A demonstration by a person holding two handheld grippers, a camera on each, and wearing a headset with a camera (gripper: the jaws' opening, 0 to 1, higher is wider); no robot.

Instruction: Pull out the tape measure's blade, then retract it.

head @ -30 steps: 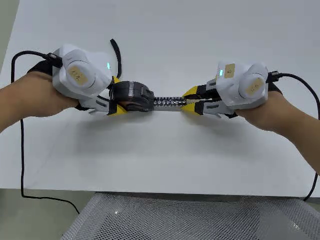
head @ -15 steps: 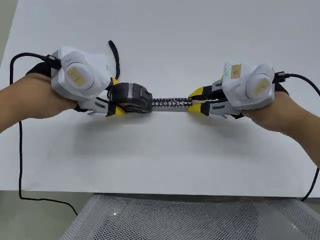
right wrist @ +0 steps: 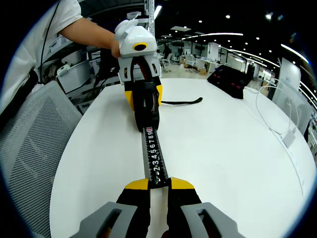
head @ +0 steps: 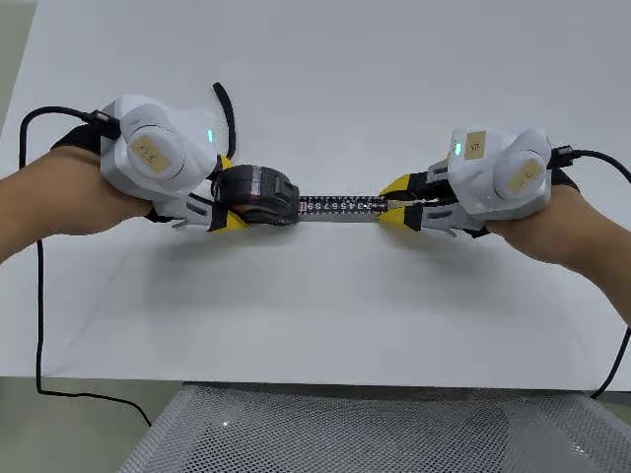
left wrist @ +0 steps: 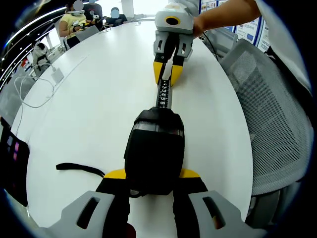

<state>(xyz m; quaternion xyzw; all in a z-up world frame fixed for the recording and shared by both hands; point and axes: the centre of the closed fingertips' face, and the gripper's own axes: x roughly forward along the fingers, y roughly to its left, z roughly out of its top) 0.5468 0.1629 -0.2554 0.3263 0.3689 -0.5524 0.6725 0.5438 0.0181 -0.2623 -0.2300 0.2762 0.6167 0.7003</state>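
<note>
Starting nearest in the right gripper view: the right gripper [right wrist: 158,184] has its jaws pinched on the tip of the blade [right wrist: 151,148]. The numerals 2 to 9 read fine here, while the head view has them tiny. Further out, the blade runs straight over the white table [head: 325,79] into the black tape measure case [head: 256,194], clamped in the jaws of the left gripper [head: 227,190]. Past that, a black strap [right wrist: 181,102] lies on the table.
</note>
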